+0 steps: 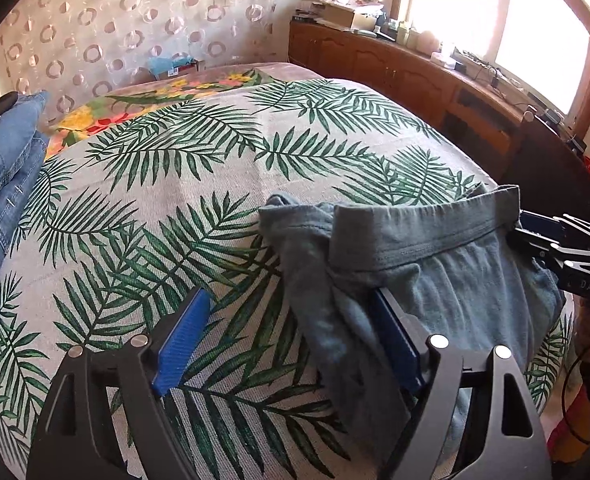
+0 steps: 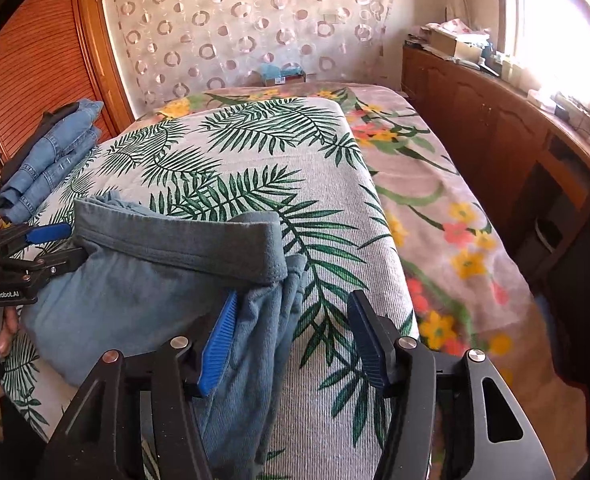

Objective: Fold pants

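Grey-blue pants (image 1: 435,280) lie bunched at the near edge of the bed, waistband up; they also show in the right wrist view (image 2: 155,280). My left gripper (image 1: 291,344) is open, its jaws wide apart around the pants' left end; the cloth drapes against the right finger. It appears at the left of the right wrist view (image 2: 61,244). My right gripper (image 2: 295,344) is open around the pants' right end, cloth resting against its left finger. It shows at the right of the left wrist view (image 1: 523,228), by the waistband.
The bed has a palm-leaf cover (image 1: 199,184) over a floral blanket (image 2: 447,216). Folded jeans (image 2: 51,160) lie at the bed's left side. A wooden cabinet (image 2: 495,120) with clutter runs along the right under the window. A wooden shutter door (image 2: 35,60) is at left.
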The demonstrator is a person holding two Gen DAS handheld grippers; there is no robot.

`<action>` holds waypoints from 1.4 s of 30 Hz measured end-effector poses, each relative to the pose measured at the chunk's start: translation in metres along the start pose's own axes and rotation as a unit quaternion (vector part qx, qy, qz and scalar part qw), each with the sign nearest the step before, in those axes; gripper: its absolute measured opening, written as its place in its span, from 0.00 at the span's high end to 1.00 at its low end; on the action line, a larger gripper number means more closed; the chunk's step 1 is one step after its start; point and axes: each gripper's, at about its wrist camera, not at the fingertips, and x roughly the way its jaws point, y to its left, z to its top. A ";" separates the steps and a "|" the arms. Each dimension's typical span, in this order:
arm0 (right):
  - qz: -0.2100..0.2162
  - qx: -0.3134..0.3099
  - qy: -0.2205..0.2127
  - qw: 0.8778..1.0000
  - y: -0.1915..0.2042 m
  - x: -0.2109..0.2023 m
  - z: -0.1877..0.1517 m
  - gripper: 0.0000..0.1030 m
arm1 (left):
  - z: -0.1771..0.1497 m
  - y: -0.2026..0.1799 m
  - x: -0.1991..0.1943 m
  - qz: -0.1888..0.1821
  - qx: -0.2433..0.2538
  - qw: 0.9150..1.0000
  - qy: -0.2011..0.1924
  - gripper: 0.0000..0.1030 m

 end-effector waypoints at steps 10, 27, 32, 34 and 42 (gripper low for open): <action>0.027 -0.007 0.005 1.000 0.004 0.001 0.004 0.44 | 0.000 0.001 0.000 0.000 -0.002 1.000 0.000 0.20; 0.039 -0.002 0.012 0.999 0.003 0.010 0.010 0.51 | 0.017 0.013 0.005 -0.064 -0.031 0.997 0.014 0.36; 0.042 0.003 0.012 0.999 0.003 0.010 0.010 0.61 | 0.024 0.007 0.010 -0.095 -0.038 0.995 0.018 0.54; 0.045 0.007 0.012 0.999 0.003 0.010 0.011 0.63 | 0.025 0.004 0.011 -0.097 -0.036 0.994 0.017 0.59; 0.068 0.022 0.015 0.997 0.002 0.012 0.012 0.82 | 0.022 0.002 0.005 -0.111 -0.043 0.993 0.008 0.77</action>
